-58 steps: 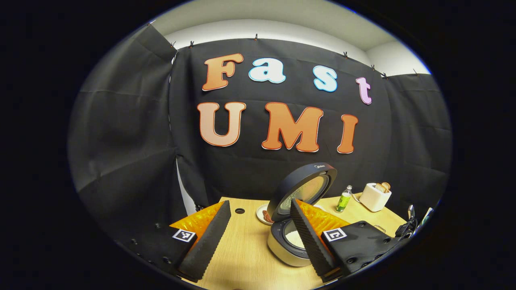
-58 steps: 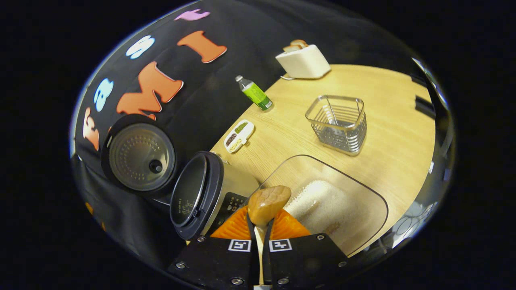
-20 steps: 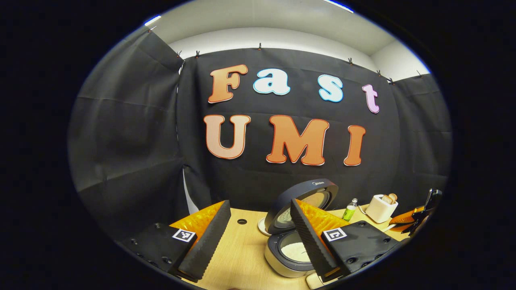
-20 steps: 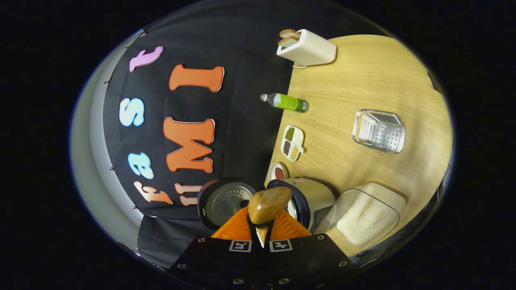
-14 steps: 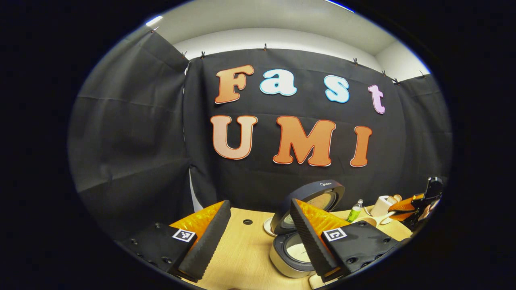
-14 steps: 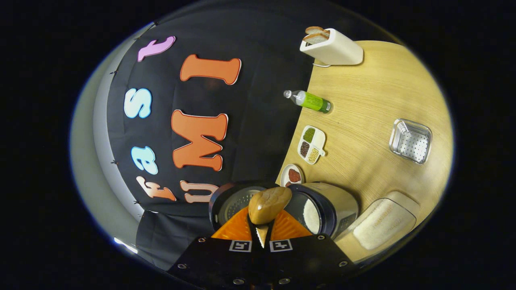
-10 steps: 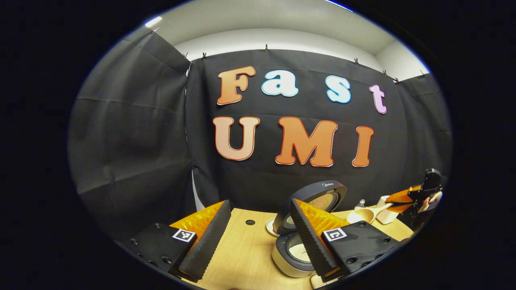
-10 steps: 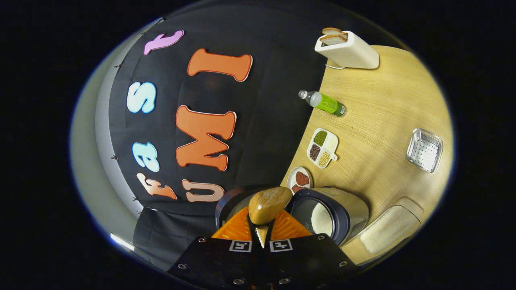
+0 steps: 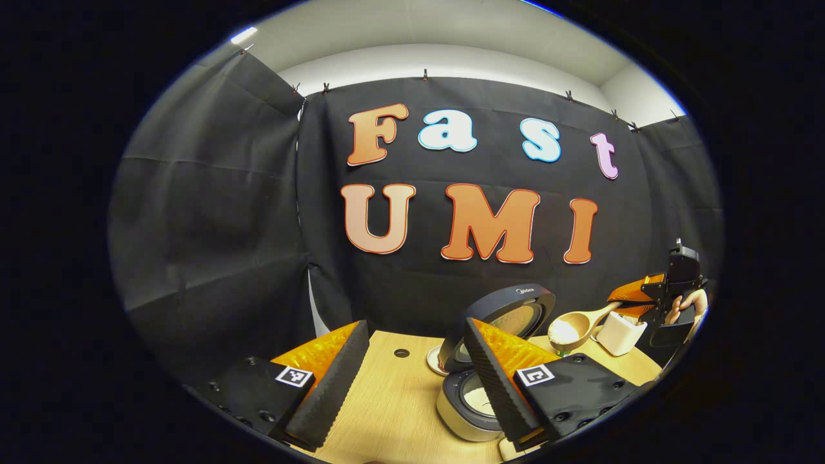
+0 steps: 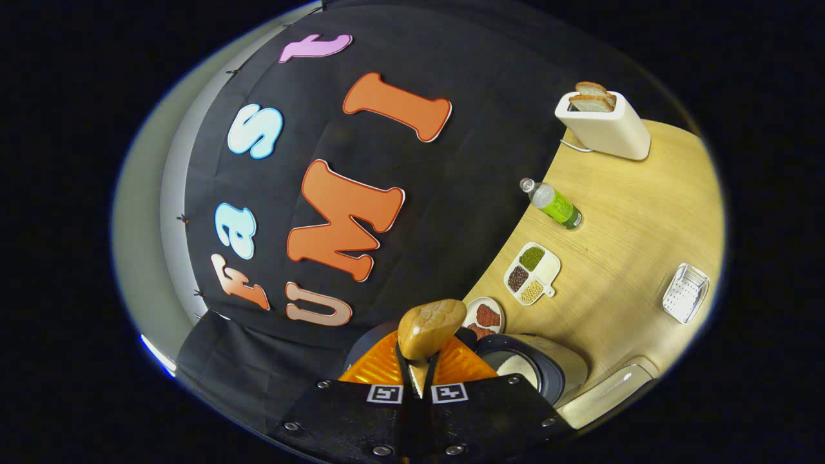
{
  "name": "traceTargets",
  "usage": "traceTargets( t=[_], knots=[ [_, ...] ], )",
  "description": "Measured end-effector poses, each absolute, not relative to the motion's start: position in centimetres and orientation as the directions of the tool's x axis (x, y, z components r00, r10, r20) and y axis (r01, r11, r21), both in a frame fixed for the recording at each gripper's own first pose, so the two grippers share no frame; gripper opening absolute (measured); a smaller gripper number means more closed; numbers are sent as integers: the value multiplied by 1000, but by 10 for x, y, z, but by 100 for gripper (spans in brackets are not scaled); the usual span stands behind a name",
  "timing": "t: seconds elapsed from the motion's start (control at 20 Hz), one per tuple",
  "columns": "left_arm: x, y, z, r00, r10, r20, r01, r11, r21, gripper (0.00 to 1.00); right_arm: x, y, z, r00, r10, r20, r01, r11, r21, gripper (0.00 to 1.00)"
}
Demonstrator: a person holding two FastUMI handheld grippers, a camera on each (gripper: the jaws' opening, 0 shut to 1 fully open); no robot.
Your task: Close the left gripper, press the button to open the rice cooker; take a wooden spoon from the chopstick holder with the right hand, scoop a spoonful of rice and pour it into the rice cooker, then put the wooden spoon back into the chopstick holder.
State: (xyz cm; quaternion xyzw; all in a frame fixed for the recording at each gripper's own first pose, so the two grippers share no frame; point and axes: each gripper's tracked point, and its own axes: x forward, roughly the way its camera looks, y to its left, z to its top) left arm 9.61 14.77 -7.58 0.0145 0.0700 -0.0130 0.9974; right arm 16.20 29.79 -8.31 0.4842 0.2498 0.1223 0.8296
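The rice cooker (image 9: pixel 465 407) stands with its dark lid (image 9: pixel 509 314) raised, and white rice shows in its pot. My left gripper (image 9: pixel 412 386) is open just in front of it, holding nothing. At the right of the left gripper view, the wooden spoon (image 9: pixel 571 329) hangs above and right of the cooker, its bowl whitish with rice. My right gripper (image 9: pixel 635 298) is shut on the handle, with a hand (image 9: pixel 687 305) behind it. In the right gripper view, the spoon (image 10: pixel 430 328) sticks out of my right gripper (image 10: pixel 417 370) over the cooker (image 10: pixel 553 368). The metal chopstick holder (image 10: pixel 685 293) stands far right.
A clear rice box (image 10: pixel 606 393) lies beside the cooker. On the wooden table (image 10: pixel 631 232) are a small plate (image 10: pixel 486 316), a divided dish of beans (image 10: pixel 532 274), a green bottle (image 10: pixel 557 205) and a white toaster (image 10: pixel 602 125) with bread. Black cloth walls the back and left.
My right gripper has lifted the spoon from the rice box and carried it up toward the cooker, rolling as it went. The left gripper stays open and has barely moved.
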Motion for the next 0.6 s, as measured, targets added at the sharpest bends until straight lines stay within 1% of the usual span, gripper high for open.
traceTargets(
  t=[0.25,0.6],
  knots=[
    [98,152,-75,990,-22,-141,26,999,22,100,165,303,-81,859,420,-293,4,566,824,2],
    [98,159,-79,989,-13,-149,15,1000,11,99,166,310,-76,863,419,-283,-33,605,796,2]
  ],
)
